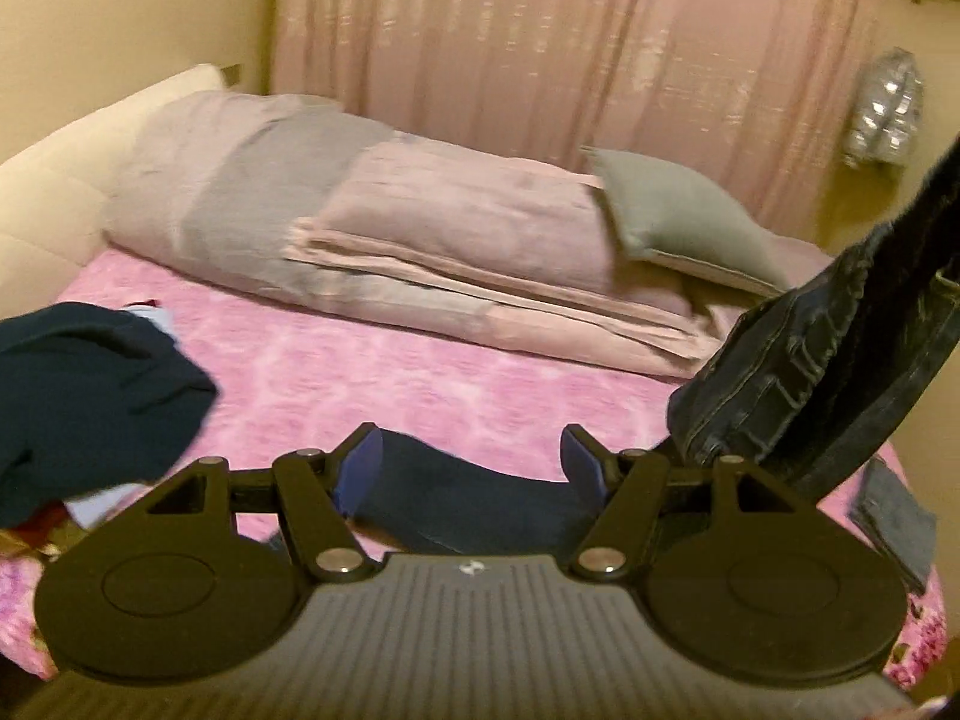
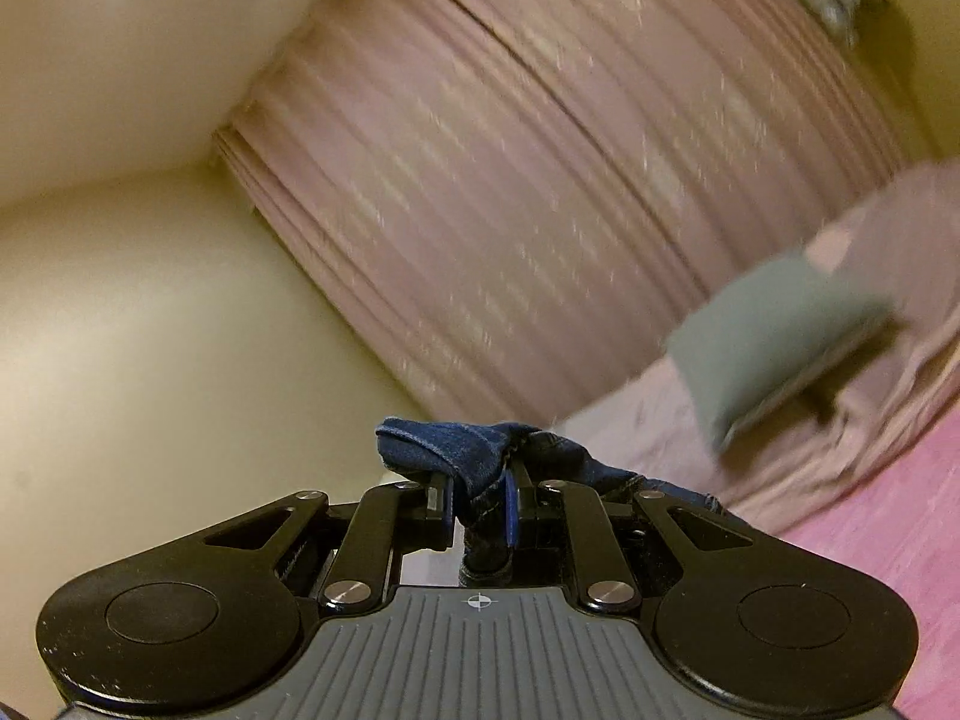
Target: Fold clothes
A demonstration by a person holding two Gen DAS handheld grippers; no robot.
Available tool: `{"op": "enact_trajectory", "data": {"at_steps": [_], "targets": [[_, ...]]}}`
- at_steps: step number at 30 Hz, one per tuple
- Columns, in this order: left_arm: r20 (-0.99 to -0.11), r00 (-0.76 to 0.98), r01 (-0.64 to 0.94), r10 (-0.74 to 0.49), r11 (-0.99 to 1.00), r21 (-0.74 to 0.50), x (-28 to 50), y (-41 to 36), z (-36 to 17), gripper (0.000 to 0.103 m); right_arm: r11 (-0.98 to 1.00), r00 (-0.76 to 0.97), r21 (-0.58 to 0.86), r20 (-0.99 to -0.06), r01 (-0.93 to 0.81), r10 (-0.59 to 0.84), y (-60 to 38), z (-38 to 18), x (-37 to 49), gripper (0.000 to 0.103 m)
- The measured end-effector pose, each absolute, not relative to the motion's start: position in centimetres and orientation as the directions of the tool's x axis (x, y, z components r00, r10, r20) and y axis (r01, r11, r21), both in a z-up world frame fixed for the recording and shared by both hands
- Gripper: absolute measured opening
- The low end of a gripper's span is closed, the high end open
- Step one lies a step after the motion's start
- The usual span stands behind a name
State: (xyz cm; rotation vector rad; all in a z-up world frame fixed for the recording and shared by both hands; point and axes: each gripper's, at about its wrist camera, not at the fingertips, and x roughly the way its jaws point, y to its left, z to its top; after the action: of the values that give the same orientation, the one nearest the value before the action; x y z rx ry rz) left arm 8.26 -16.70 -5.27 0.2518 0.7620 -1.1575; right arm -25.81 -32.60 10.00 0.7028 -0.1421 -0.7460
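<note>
Right fingers point(image 2: 480, 510) pinch jeans point(image 2: 474, 450) edge; left fingers point(image 1: 471, 468) apart.

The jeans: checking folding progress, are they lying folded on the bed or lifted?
Lifted: the jeans hang above the pink bedspread, pinched in the right gripper.

no readable text, labels, brands or numbers anywhere in either view

Left tongs point(image 1: 471, 468) agape, right tongs point(image 2: 480, 501) clamped
</note>
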Motion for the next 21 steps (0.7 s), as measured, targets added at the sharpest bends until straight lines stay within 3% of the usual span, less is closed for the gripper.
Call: {"op": "enact_trajectory", "data": {"at_steps": [3, 4, 5, 6, 7, 10, 12, 17, 21], "targets": [[-0.684, 0.157, 0.903, -0.713, 0.383, -0.193, 4.7, -17.5, -6.0, 0.063, 0.466, 0.673, 0.569, -0.226, 0.678, -0.704, -32.5, 9.0, -28.5, 0.017], [-0.702, 0.147, 0.908, -0.697, 0.376, -0.184, 3.8, -17.8, -6.6, 0.063, 0.427, 0.648, 0.553, -0.294, 0.715, -0.702, -32.7, 7.8, -29.2, 0.038], [-0.72, 0.14, 0.914, -0.68, 0.369, -0.171, 2.8, -17.9, -7.1, 0.063, 0.387, 0.62, 0.539, -0.363, 0.749, -0.695, -32.8, 6.4, -30.0, 0.077], [-0.737, 0.136, 0.919, -0.662, 0.362, -0.156, 1.9, -18.1, -7.5, 0.063, 0.346, 0.589, 0.52, -0.43, 0.781, -0.684, -32.9, 5.0, -30.9, 0.093], [-0.755, 0.131, 0.924, -0.642, 0.355, -0.142, 1.1, -18.2, -8.1, 0.063, 0.304, 0.54, 0.479, -0.498, 0.824, -0.679, -32.6, 3.3, -31.7, 0.098], [-0.808, 0.116, 0.94, -0.577, 0.326, -0.098, -0.5, -18.7, -10.0, 0.063, 0.183, 0.359, 0.32, -0.673, 0.93, -0.647, -31.1, -2.2, -34.2, 0.098], [-0.832, 0.107, 0.951, -0.544, 0.301, -0.074, -1.3, -18.6, -11.0, 0.063, 0.126, 0.3, 0.285, -0.73, 0.95, -0.614, -29.3, -5.4, -36.2, 0.098], [-0.867, 0.089, 0.976, -0.49, 0.216, -0.022, -3.0, -18.6, -12.2, 0.063, 0.029, 0.193, 0.214, -0.806, 0.977, -0.559, -24.3, -10.6, -40.3, 0.098], [-0.878, 0.086, 0.987, -0.471, 0.159, 0.011, -3.3, -18.4, -12.2, 0.063, 0.084, 0.144, 0.117, -0.812, 0.99, -0.565, -19.9, -10.6, -38.6, 0.098]]}}
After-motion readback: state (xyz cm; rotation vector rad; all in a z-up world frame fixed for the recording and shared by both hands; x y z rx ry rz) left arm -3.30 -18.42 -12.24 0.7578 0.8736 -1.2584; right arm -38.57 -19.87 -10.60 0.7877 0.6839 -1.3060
